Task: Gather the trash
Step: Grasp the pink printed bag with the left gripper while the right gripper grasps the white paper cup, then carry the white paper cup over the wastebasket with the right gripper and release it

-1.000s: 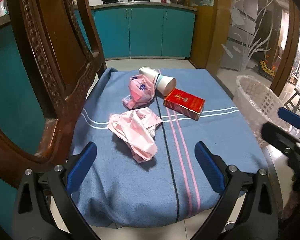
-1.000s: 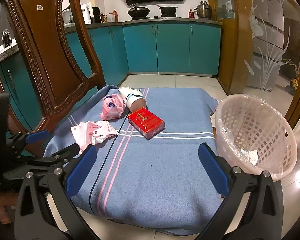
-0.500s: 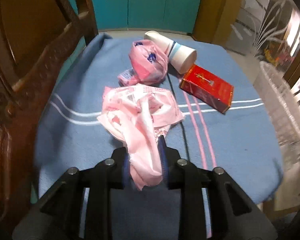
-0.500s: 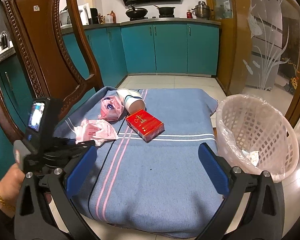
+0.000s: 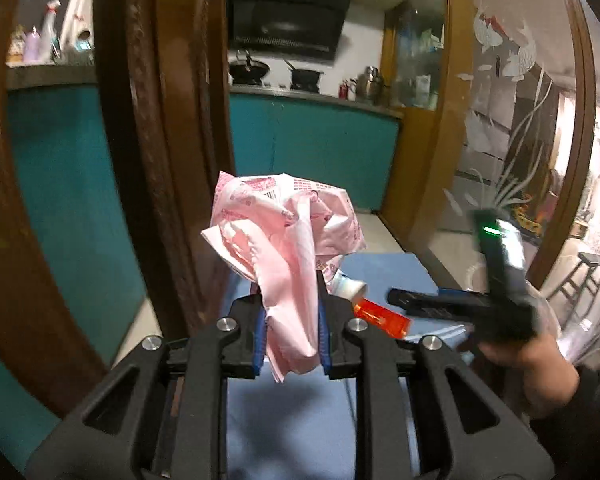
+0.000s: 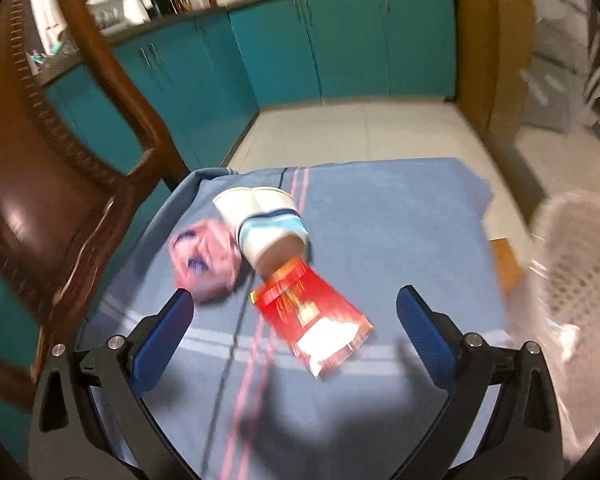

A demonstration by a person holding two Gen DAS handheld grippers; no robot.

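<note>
My left gripper [image 5: 291, 320] is shut on a crumpled pink wrapper [image 5: 286, 232] and holds it up above the blue cloth [image 5: 284, 432]. My right gripper [image 6: 294, 312] is open and hovers just over a red box [image 6: 312, 316] lying on the blue cloth [image 6: 400, 240]. A white paper cup [image 6: 266, 220] lies on its side behind the box, with a pink crumpled bag [image 6: 206, 258] to its left. The right gripper also shows in the left wrist view [image 5: 460, 304], over the red box [image 5: 380, 316].
A white mesh basket [image 6: 572, 264] with a plastic liner stands at the right edge of the cloth. A carved wooden chair back [image 6: 72, 184] rises on the left. Teal cabinets [image 6: 340, 48] and tiled floor lie beyond.
My left gripper has lifted the pink wrapper off the cloth and tilted upward. My right gripper has moved forward and down over the red box.
</note>
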